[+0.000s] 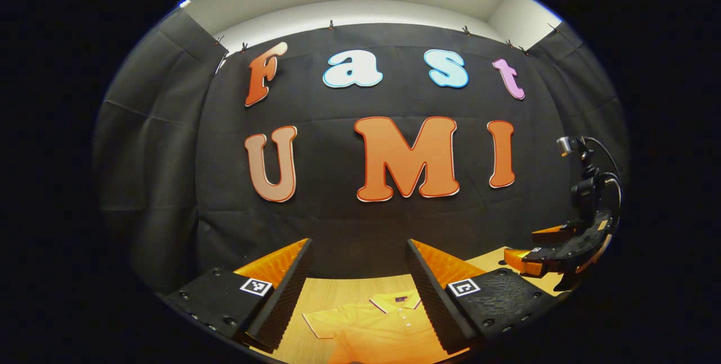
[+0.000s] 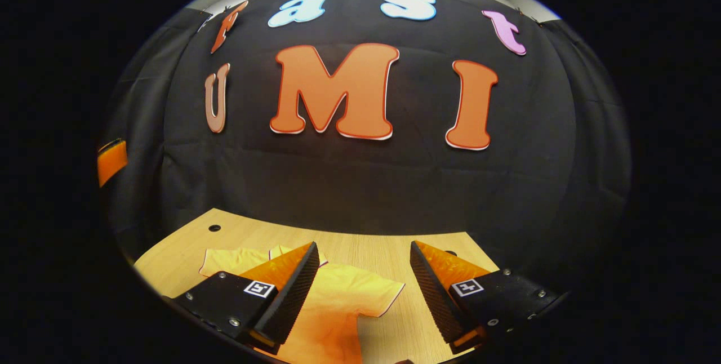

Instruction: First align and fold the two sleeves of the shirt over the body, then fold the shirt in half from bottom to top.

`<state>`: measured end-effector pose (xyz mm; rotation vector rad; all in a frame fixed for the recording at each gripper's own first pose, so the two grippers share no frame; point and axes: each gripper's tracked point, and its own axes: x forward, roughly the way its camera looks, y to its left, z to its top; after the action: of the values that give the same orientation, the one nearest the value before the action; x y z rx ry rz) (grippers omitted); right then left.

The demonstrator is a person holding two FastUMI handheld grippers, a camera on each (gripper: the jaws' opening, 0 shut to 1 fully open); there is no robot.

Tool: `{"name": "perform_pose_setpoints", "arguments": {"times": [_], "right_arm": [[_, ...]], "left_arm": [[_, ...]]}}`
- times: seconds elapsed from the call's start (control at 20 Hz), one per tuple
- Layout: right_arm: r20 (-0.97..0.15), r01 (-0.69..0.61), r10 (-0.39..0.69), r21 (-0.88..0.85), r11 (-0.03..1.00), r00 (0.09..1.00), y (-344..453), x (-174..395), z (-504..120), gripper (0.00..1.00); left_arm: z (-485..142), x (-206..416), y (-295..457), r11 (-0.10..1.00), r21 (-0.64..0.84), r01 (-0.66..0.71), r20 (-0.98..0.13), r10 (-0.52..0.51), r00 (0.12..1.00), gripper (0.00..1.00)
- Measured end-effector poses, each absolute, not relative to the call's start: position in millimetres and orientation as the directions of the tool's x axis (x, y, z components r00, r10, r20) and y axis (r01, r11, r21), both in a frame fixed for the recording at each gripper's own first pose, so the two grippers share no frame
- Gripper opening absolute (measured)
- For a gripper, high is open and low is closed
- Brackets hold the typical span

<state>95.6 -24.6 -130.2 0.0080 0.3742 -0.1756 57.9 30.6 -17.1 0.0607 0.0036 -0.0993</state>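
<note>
In the left gripper view, the left claw [image 1: 358, 274] hangs released above the bench [image 1: 338, 291], its fingers [image 1: 281, 291] spread wide with nothing between them. Below the gap lies the shirt [image 1: 383, 327], flat on the bench, collar [image 1: 397, 300] toward the wall and one sleeve [image 1: 324, 324] spread to the left. Farther right, the right claw [image 1: 532, 251] hovers over the bench edge.

In the right gripper view, the right claw [image 2: 363, 282] is likewise released and empty. The shirt [image 2: 338, 307] lies under its left finger [image 2: 287, 291], a sleeve [image 2: 383, 296] reaching into the gap.
</note>
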Motion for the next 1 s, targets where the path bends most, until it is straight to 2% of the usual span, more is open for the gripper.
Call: {"name": "perform_pose_setpoints", "arguments": {"times": [0.25, 0.5, 0.8, 1.0], "right_arm": [[-0.534, 0.185, -0.151, 0.010, 0.983, 0.832, -44.3, 110.2, -195.2, 0.98], [-0.755, 0.251, -0.113, 0.070, 0.965, 0.646, -68.4, 110.5, -276.3, 0.97], [-0.889, 0.288, -0.044, 0.100, 0.952, 0.456, -74.9, 118.8, -341.4, 0.94], [-0.950, 0.337, -0.006, 0.105, 0.936, 0.313, -78.6, 125.2, -378.1, 0.88]], "left_arm": [[-25.4, 54.4, 58.6, 0.999, 0.053, 0.013, -0.028, -0.011, 1.000, 0.97], [-49.7, 48.3, 89.7, 0.994, 0.024, -0.104, -0.076, 0.106, 0.991, 0.98], [-65.9, 44.3, 93.5, 0.989, 0.050, -0.142, -0.119, 0.147, 0.982, 0.98], [-75.4, 43.9, 97.0, 0.988, 0.043, -0.147, -0.147, 0.152, 0.978, 0.99]]}}
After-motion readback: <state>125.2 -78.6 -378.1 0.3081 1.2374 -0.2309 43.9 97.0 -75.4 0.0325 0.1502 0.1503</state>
